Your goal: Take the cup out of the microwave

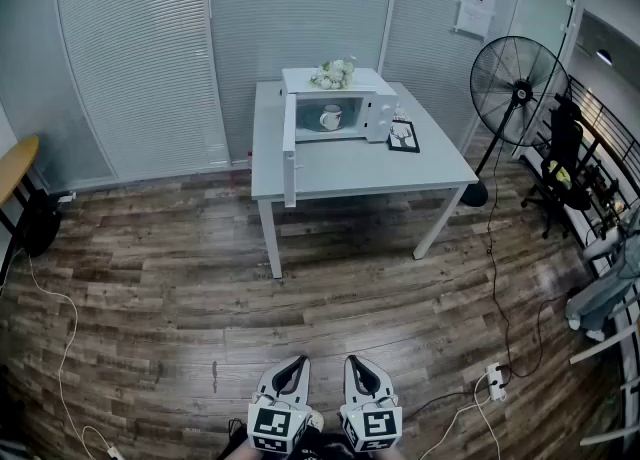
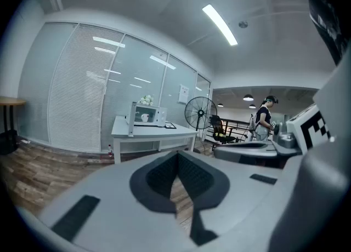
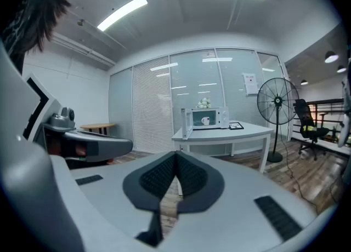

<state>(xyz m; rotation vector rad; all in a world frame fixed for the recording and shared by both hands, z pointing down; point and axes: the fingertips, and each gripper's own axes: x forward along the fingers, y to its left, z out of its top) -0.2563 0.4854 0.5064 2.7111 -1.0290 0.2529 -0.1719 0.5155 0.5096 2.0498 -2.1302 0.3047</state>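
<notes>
A white microwave stands on a white table far across the room, its door swung wide open to the left. A white cup sits inside it. Both gripper views show the microwave small and distant, with the cup in its cavity. My left gripper and right gripper are side by side at the bottom of the head view, over the wooden floor. Each is shut with nothing between its pads.
White flowers lie on top of the microwave and a black-framed picture lies beside it. A standing fan and an office chair are at the right. Cables and a power strip lie on the floor. A person stands far off.
</notes>
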